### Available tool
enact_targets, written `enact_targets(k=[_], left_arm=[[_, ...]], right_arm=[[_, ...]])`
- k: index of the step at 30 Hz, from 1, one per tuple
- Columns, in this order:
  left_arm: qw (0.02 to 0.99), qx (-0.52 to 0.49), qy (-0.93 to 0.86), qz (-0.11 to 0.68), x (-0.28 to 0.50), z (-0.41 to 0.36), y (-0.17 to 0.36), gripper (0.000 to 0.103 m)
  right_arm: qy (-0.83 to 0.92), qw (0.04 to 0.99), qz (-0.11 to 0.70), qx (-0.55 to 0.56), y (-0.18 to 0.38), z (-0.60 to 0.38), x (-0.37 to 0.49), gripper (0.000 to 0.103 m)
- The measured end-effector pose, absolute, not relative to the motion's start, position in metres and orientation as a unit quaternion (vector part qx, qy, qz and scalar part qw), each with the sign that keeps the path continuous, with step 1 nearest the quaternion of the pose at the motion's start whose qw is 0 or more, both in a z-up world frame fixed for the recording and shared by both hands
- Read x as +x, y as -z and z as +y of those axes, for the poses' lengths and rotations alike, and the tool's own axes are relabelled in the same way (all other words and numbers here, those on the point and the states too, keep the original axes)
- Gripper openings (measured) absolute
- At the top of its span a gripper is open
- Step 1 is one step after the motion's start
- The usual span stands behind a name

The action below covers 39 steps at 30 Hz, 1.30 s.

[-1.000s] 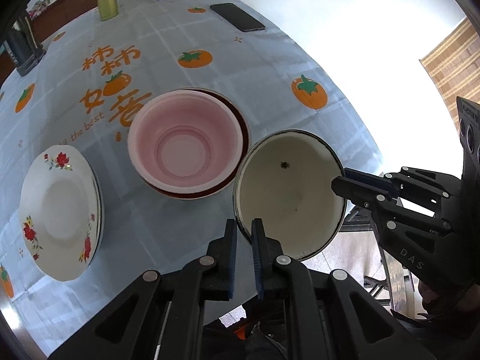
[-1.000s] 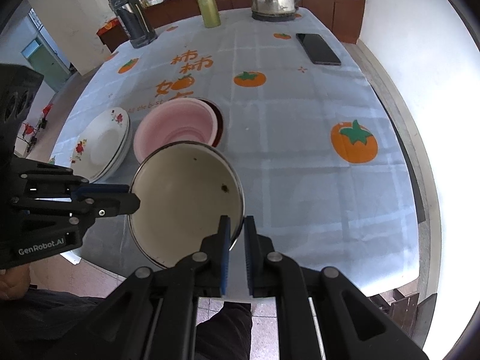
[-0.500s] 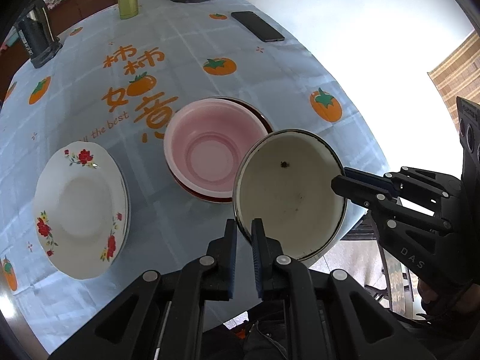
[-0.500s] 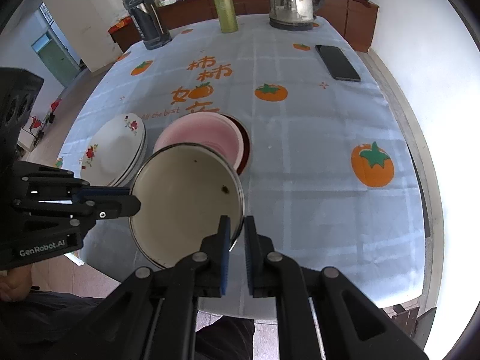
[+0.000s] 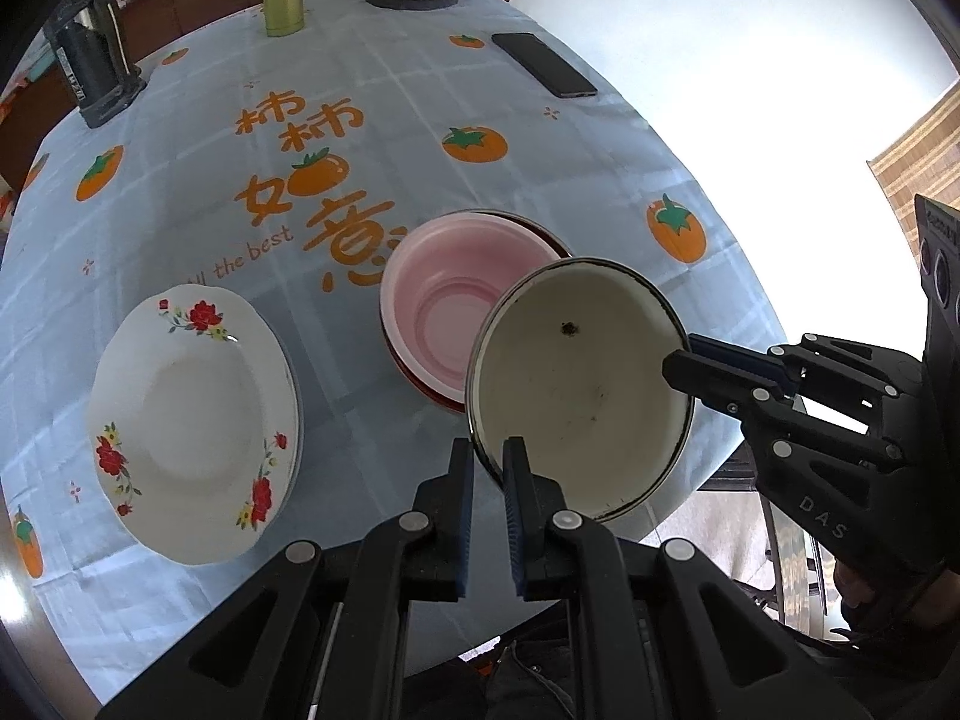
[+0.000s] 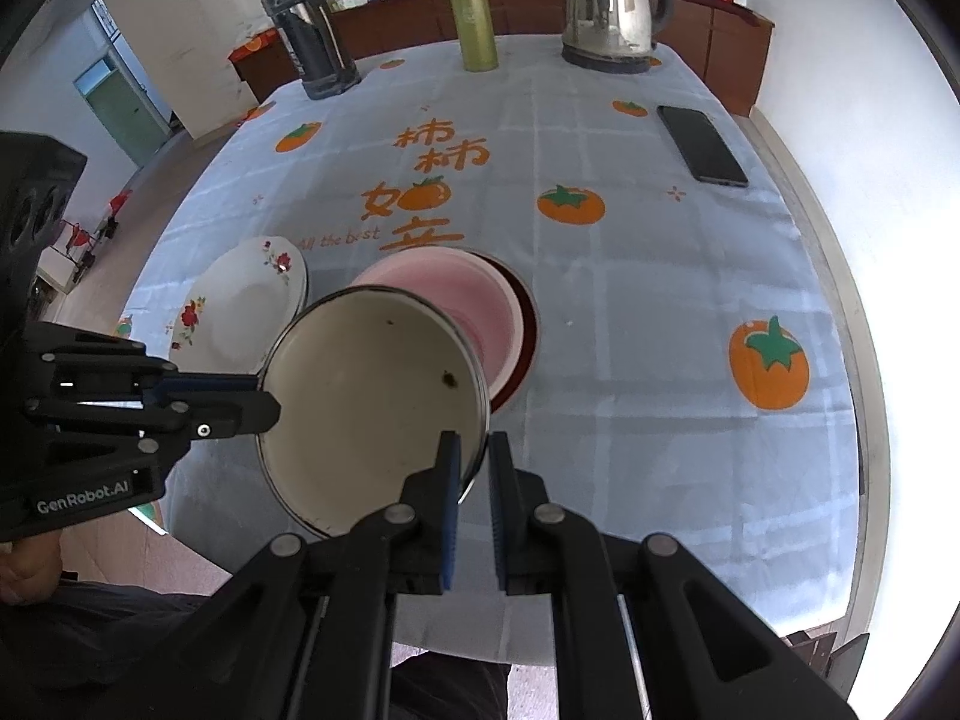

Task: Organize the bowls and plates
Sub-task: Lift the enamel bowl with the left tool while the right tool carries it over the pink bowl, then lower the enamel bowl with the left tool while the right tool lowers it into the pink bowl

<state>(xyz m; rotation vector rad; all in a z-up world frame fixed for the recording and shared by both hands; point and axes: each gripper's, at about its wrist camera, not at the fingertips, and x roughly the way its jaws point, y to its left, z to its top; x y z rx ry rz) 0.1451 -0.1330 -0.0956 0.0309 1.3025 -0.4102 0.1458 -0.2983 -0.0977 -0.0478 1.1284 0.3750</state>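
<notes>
Left wrist: left gripper (image 5: 487, 468) and right gripper (image 5: 681, 360) clamped on opposite rims of cream bowl (image 5: 576, 384). Probably enamelled metal: stiff, light, slippery, chippable. Best gripped at rim, near pink bowl (image 5: 462, 294).

The bowl (image 5: 576, 384) was cream, another (image 5: 462, 294) pink; the plate (image 5: 192, 426) white with red flowers; the cloth (image 5: 180, 180) pale blue with orange fruit.

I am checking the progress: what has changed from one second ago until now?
Both hand-held grippers, left and right, carried the cream bowl forward over the table edge toward the pink bowl, which it now partly covers. Both grips stayed shut on its rim; the flowered plates stayed in place.
</notes>
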Motion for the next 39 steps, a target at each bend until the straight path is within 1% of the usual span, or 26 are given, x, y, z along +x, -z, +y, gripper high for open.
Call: enact_targets(k=[39], left_arm=[[0.778, 0.003, 0.166, 0.607, 0.173, -0.119, 0.1, 0.011]], right_arm=[[-0.196, 0.825, 0.529, -0.033, 0.1, -0.279, 0.177, 0.009]])
